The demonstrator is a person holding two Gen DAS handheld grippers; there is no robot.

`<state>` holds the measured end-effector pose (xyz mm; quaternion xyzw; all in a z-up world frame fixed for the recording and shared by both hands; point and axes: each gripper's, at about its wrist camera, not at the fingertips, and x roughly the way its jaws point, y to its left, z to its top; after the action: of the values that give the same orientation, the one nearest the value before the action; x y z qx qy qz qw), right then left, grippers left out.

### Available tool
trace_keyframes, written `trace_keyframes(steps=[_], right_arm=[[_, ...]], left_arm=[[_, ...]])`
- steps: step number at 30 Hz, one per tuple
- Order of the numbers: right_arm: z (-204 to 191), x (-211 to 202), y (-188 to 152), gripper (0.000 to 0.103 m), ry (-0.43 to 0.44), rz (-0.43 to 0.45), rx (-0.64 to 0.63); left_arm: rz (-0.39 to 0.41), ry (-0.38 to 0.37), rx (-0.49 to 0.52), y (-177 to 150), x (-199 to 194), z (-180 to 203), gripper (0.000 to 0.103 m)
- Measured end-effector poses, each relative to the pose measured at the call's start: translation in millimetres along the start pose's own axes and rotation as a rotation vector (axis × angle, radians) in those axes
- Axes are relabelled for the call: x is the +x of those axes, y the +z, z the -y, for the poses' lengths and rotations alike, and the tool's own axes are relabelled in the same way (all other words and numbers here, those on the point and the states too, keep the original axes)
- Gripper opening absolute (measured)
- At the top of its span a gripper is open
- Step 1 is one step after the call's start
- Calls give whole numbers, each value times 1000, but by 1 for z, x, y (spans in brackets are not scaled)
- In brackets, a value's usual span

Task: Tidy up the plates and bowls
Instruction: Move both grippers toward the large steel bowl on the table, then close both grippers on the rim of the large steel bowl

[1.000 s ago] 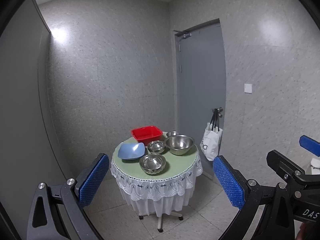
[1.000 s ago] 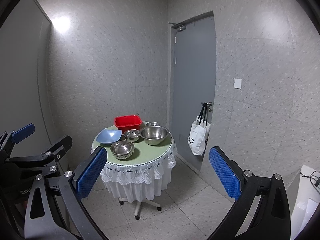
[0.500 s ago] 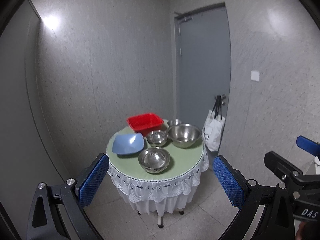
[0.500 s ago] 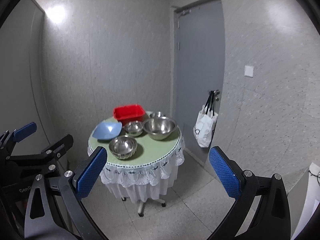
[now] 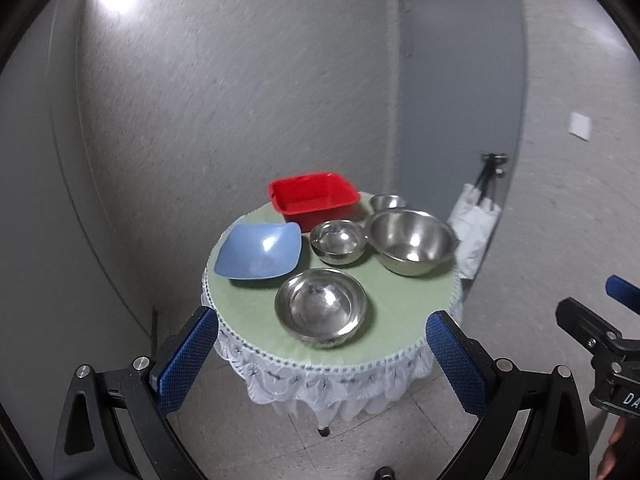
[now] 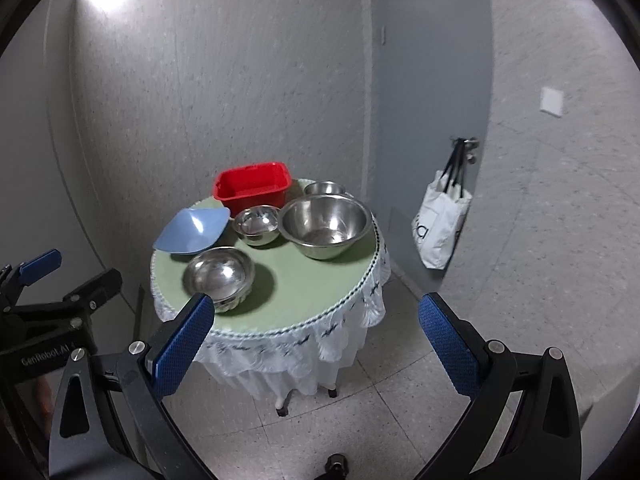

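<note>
A round table (image 5: 392, 320) (image 6: 304, 300) with a green cloth holds a red tub (image 5: 312, 198) (image 6: 252, 188) at the back, a blue square bowl (image 5: 260, 250) (image 6: 192, 230) on the left, and several steel bowls: a large one (image 5: 412, 240) (image 6: 324, 224), a medium one (image 5: 320, 308) (image 6: 218, 274) at the front, a small one (image 5: 338, 238) (image 6: 256, 222) in the middle, and a tiny one (image 5: 387, 201) (image 6: 324, 188) at the back. My left gripper (image 5: 320, 354) and right gripper (image 6: 316, 340) are open, empty, short of the table's near edge.
A grey door (image 5: 456, 80) stands behind the table on the right. A white bag (image 5: 474, 228) (image 6: 440, 224) hangs from its handle. Walls close in on the left and back. Tiled floor (image 6: 360, 400) lies around the table's wheeled foot.
Both grippers have moved closer to the table and tilted down; the table and bowls now look larger and nearer. The dishes have not moved. Both grippers stay open.
</note>
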<state>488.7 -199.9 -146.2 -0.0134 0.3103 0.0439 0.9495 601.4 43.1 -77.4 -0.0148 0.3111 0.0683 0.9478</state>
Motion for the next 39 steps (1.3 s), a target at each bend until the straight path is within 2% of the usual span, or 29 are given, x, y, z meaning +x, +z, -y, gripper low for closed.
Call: trace_keyframes(steps=[7, 9, 13, 20, 27, 31, 33, 35, 36, 38, 39], right_arm=[[61, 106, 60, 103, 70, -91, -49], [74, 132, 71, 103, 82, -109, -62], [97, 191, 84, 103, 102, -176, -61], [120, 286, 91, 103, 127, -287, -31], [131, 366, 86, 100, 147, -409, 17], [133, 403, 79, 88, 193, -480, 63], [133, 415, 76, 74, 199, -504, 86], [134, 425, 74, 52, 207, -523, 104], [134, 428, 73, 46, 211, -528, 111], [135, 434, 72, 32, 214, -549, 122], [136, 436, 71, 29, 232, -551, 133]], left_arm=[[-95, 45, -69, 83, 124, 75, 102], [-113, 58, -66, 95, 153, 86, 103], [-205, 65, -67, 121, 231, 107, 102], [-319, 78, -43, 148, 354, 118, 95], [-426, 63, -30, 152, 457, 117, 74], [-463, 50, 3, 152, 503, 118, 71], [-481, 38, 13, 148, 514, 117, 66], [-500, 29, 27, 146, 531, 118, 62], [-507, 24, 34, 144, 536, 118, 60], [-523, 6, 43, 141, 545, 120, 48], [-528, -5, 42, 141, 550, 119, 41]])
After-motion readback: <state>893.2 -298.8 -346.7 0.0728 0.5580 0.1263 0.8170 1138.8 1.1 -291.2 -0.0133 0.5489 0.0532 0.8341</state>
